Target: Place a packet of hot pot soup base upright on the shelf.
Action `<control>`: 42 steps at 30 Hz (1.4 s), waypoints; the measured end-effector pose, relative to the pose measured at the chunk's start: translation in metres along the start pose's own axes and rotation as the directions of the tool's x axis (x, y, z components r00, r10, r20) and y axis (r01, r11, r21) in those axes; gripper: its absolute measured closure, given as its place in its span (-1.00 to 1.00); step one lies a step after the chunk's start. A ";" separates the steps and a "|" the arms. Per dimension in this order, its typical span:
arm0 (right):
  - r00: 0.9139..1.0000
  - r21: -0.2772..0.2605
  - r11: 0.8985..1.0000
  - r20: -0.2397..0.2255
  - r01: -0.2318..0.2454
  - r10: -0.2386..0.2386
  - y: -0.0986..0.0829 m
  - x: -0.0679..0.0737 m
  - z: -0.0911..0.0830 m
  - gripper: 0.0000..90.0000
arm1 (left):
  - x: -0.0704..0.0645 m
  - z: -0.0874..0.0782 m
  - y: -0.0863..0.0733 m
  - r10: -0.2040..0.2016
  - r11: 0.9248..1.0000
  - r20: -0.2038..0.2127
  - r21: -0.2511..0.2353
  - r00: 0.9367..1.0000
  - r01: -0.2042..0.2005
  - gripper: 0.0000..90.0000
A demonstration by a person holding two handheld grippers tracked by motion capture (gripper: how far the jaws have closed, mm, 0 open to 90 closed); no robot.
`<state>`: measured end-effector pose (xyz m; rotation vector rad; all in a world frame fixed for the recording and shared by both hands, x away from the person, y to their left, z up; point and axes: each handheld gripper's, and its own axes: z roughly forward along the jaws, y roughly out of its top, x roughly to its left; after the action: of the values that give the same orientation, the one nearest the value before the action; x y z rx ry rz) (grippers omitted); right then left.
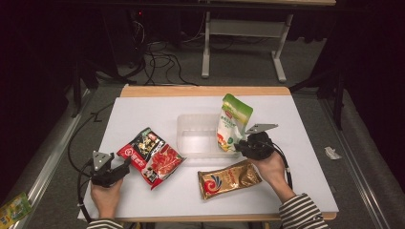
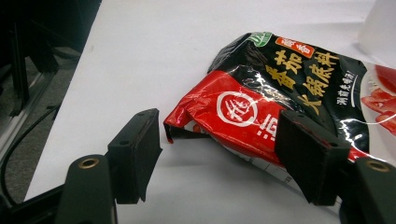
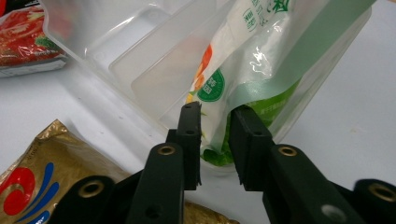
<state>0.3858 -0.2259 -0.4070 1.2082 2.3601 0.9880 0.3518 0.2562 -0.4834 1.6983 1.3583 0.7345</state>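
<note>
A green-and-white pouch (image 1: 234, 120) stands tilted in the right end of a clear plastic container (image 1: 193, 136). My right gripper (image 1: 244, 144) is shut on its lower edge; the right gripper view shows the pouch (image 3: 243, 60) pinched between the jaws of my right gripper (image 3: 215, 135) over the container's wall (image 3: 140, 60). A red-and-black packet (image 1: 150, 156) lies flat at the left. My left gripper (image 1: 114, 171) is open at its near-left corner. In the left gripper view, that packet's (image 2: 280, 93) corner lies between the spread jaws of my left gripper (image 2: 219, 154), untouched.
A gold packet (image 1: 229, 179) lies flat in front of the container, just below my right hand, and is the gold packet (image 3: 37, 158) beside the right jaws. The white table top (image 1: 143, 109) has bare room at the back. A small yellow-green packet (image 1: 14, 207) lies on the floor at left.
</note>
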 end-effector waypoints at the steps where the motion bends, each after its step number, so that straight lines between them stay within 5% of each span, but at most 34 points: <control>1: 1.000 0.003 1.000 0.005 -0.001 0.001 0.000 0.001 0.000 0.63 | 0.000 0.000 0.000 0.002 1.000 -0.001 -0.001 1.000 -0.002 -0.29; 10: 0.998 -0.076 0.996 0.013 -0.057 0.058 -0.005 -0.009 -0.021 0.58 | 0.000 0.000 0.000 0.001 1.000 -0.001 0.000 1.000 -0.001 -0.29; 13: 0.996 -0.097 0.992 0.030 -0.078 0.081 -0.004 -0.015 -0.025 0.43 | 0.000 0.000 0.000 0.002 1.000 -0.001 0.000 1.000 -0.002 -0.29; 21: 0.995 -0.152 0.984 0.030 -0.094 0.099 0.015 -0.019 -0.024 0.46 | 0.000 0.000 0.000 0.001 1.000 -0.002 0.001 1.000 -0.001 -0.29; 29: 0.996 -0.115 0.991 0.044 -0.075 0.081 0.015 -0.021 -0.016 0.96 | 0.000 0.000 0.000 0.000 1.000 -0.001 0.000 1.000 0.000 -0.29; 42: 0.997 -0.092 0.993 0.004 -0.080 0.081 -0.002 -0.015 -0.019 1.00 | 0.000 0.000 0.000 0.002 1.000 -0.002 0.000 1.000 -0.002 -0.29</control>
<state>0.3836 -0.2470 -0.3951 1.2779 2.2494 1.1033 0.3517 0.2559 -0.4834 1.6995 1.3587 0.7370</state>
